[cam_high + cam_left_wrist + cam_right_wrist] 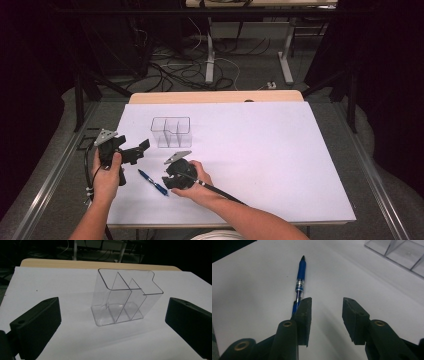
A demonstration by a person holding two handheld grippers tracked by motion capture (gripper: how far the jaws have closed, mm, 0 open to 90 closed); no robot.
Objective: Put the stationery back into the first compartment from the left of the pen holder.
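Right tongs, part-open and empty, angle down beside the blue pen.

Clear organiser as sole obstacle beyond pen.

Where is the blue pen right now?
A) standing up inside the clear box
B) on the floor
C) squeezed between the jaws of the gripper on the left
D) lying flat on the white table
D: the blue pen lies flat on the white table, beside the right gripper and outside its jaws, apart from the clear box.
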